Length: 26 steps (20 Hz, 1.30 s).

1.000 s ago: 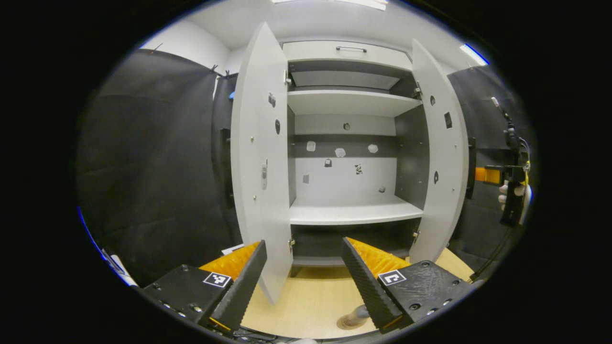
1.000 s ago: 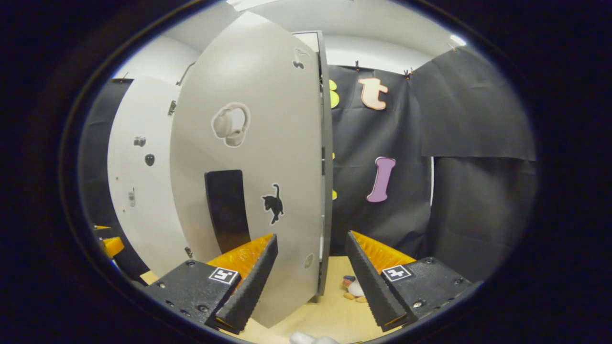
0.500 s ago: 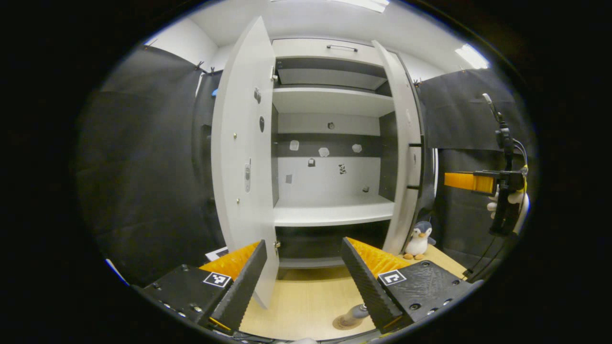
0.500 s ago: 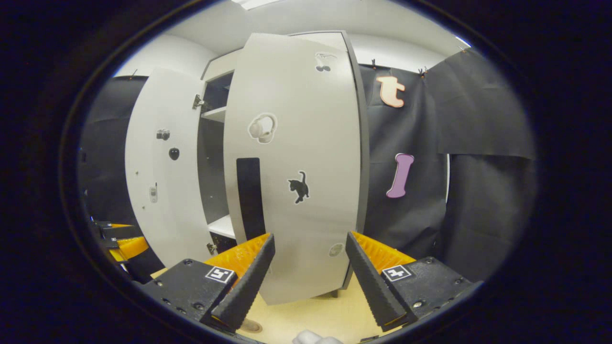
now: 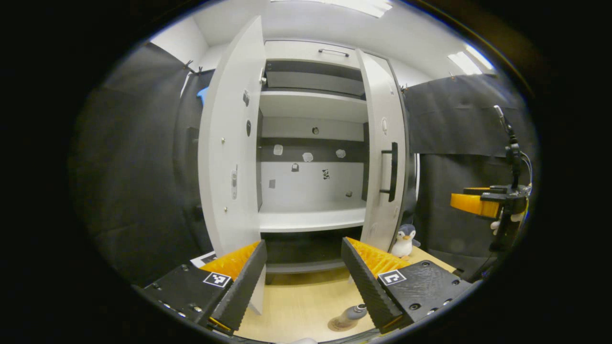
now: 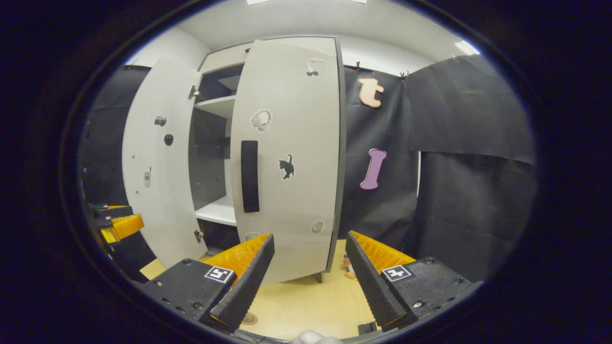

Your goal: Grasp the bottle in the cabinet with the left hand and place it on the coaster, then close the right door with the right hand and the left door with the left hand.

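The white cabinet (image 5: pixel 311 220) stands ahead in the left gripper view. Its left door (image 5: pixel 229 157) is wide open, while its right door (image 5: pixel 382 162), with a black handle (image 5: pixel 393 172), is swung most of the way shut. A small grey bottle (image 5: pixel 353 313) stands on a round coaster (image 5: pixel 338 326) on the wooden table. My left gripper (image 5: pixel 303 282) is open above the table, just left of the bottle. In the right gripper view my right gripper (image 6: pixel 308 282) is open, a short way back from the right door (image 6: pixel 291 157) and not touching it.
A penguin toy (image 5: pixel 404 241) sits on the table by the right door's foot. The right gripper (image 5: pixel 471 203), held by a gloved hand, shows far right in the left gripper view. The left gripper (image 6: pixel 119 224) shows beside the left door (image 6: pixel 155 162). Black cloth walls flank the cabinet.
The right door has swung from wide open to nearly shut. The right gripper followed it, then drew back a little. The left gripper stayed open near the bottle.
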Motion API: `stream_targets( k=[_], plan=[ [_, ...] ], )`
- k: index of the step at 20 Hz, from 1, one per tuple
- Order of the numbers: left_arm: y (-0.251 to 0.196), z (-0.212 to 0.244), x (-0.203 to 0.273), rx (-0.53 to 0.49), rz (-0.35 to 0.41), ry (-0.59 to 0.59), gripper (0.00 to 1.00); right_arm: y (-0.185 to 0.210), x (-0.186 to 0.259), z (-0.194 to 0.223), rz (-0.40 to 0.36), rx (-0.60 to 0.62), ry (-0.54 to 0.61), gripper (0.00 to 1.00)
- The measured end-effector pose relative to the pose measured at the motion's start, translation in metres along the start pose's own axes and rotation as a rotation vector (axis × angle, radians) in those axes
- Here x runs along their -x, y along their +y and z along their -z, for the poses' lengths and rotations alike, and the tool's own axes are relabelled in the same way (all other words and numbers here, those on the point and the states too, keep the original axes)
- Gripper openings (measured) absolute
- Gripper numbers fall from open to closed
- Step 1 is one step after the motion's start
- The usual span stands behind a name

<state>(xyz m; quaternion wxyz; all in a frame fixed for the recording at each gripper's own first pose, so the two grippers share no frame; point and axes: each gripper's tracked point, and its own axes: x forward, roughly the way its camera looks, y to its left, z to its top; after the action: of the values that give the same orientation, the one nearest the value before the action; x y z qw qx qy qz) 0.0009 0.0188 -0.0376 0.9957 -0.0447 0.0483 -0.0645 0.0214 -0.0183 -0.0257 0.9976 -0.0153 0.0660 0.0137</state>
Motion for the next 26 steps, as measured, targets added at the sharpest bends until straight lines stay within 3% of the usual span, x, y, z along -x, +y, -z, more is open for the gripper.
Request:
stream_targets(
  k=[3,10,14,15,16,17,19,26],
  plan=[
    [0.028,-0.006,0.015,-0.008,-0.034,-0.028,0.99,0.020,0.007,0.019,-0.015,-0.011,0.022,0.96],
    [0.140,-0.022,0.059,-0.047,-0.276,-0.055,0.96,0.067,0.013,0.048,-0.120,-0.006,0.083,0.96],
    [0.202,-0.028,0.051,-0.089,-0.395,-0.052,0.99,0.078,0.021,0.053,-0.150,0.002,0.089,0.98],
    [0.215,-0.030,0.044,-0.088,-0.417,-0.051,0.94,0.078,0.023,0.054,-0.152,0.007,0.094,0.98],
    [0.229,-0.032,0.038,-0.082,-0.431,-0.048,0.99,0.077,0.026,0.056,-0.150,0.010,0.100,0.98],
    [0.238,-0.037,0.029,-0.076,-0.439,-0.054,0.93,0.076,0.030,0.059,-0.148,0.010,0.104,0.98],
    [0.245,-0.050,0.015,-0.074,-0.442,-0.077,0.96,0.075,0.039,0.068,-0.138,0.011,0.120,0.98],
    [0.234,-0.077,-0.032,-0.095,-0.389,-0.123,0.99,0.062,0.058,0.085,-0.086,-0.011,0.147,0.99]
  ],
)
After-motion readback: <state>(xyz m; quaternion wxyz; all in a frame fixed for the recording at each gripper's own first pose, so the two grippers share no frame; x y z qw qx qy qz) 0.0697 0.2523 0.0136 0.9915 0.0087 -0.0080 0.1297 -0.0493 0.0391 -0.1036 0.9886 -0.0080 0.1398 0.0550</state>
